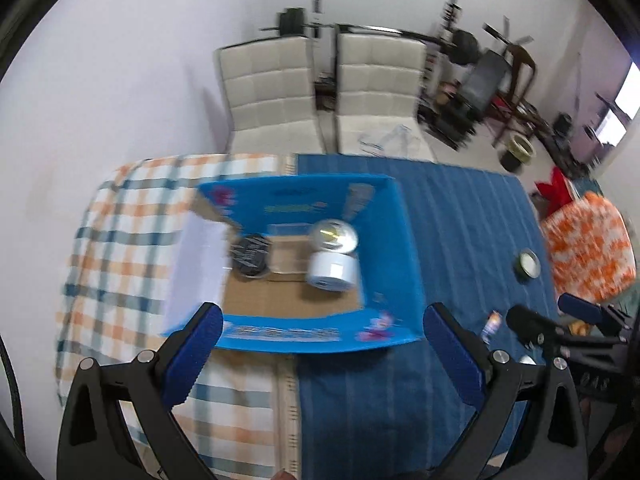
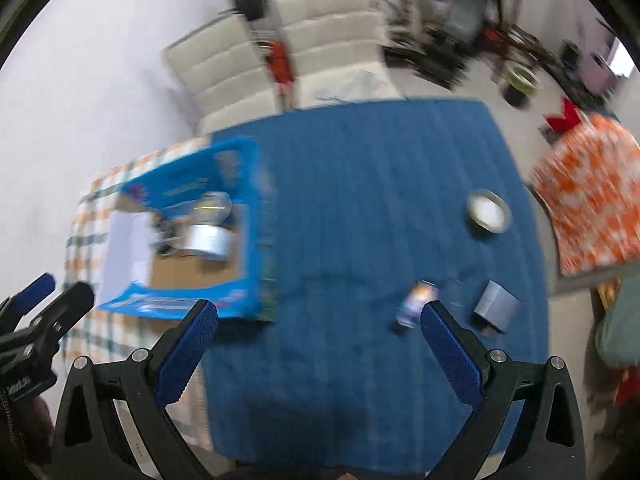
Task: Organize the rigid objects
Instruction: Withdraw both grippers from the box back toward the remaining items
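Open right claw [image 2: 318,314] hangs over blue cloth [image 2: 360,200], small can [image 2: 414,304] beside its right finger.

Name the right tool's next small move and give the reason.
Probably lower the right tool onto the small can lying by its right fingertip. Both tools are open and hold nothing, and the blue box already holds three items, while the can still lies on the blue cloth.

Both wrist views look steeply down from high above; left over the blue box [image 1: 296,264], right beside it [image 2: 192,248], sharing it.
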Available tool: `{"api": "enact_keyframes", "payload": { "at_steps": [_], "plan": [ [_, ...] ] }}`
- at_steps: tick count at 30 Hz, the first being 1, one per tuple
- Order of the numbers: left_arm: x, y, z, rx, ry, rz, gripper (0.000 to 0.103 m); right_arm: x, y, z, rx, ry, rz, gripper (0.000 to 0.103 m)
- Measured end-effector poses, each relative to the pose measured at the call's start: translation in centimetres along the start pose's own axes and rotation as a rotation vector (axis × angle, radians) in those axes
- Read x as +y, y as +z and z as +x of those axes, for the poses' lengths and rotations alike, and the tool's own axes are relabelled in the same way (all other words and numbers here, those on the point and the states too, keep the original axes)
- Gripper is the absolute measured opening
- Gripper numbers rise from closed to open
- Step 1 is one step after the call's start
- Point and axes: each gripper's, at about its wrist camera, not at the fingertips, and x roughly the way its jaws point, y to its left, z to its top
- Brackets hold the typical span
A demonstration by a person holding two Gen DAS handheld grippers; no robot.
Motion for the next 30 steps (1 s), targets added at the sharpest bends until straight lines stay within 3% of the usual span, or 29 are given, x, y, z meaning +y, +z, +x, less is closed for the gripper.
{"api": "enact_keyframes", "payload": {
  "at_steps": [9,14,19,21,26,28,30],
  "plan": [
    [-13.8,-0.3,6.7,0.128,-0.087,0.198,0.103,-17.2,-1.4,3.7,0.09,-0.139,0.247,0.103],
    [-21.1,-1.4,11.3,0.211,-0.12,0.298,0.103,-24.1,-3.2,7.1,0.187,-0.109,0.356,0.103],
    [-27.6,-3.8,15.0,0.31,-0.182,0.383,0.103,-27.8,-4.9,8.4,0.221,-0.09,0.407,0.103],
    [-29.9,-4.8,16.5,0.344,-0.172,0.42,0.103,-29.0,-4.9,8.7,0.228,-0.07,0.424,0.103],
    [-31.0,-4.3,18.7,0.372,-0.144,0.378,0.103,-29.2,-3.3,11.5,0.232,0.001,0.469,0.103],
    [-31.2,-3.5,19.4,0.356,-0.091,0.382,0.103,-28.4,-2.6,13.4,0.251,0.018,0.482,0.097],
    [-31.1,-2.9,20.0,0.349,-0.064,0.381,0.103,-27.3,-2.0,16.0,0.3,-0.003,0.461,0.08]
  ]
}}
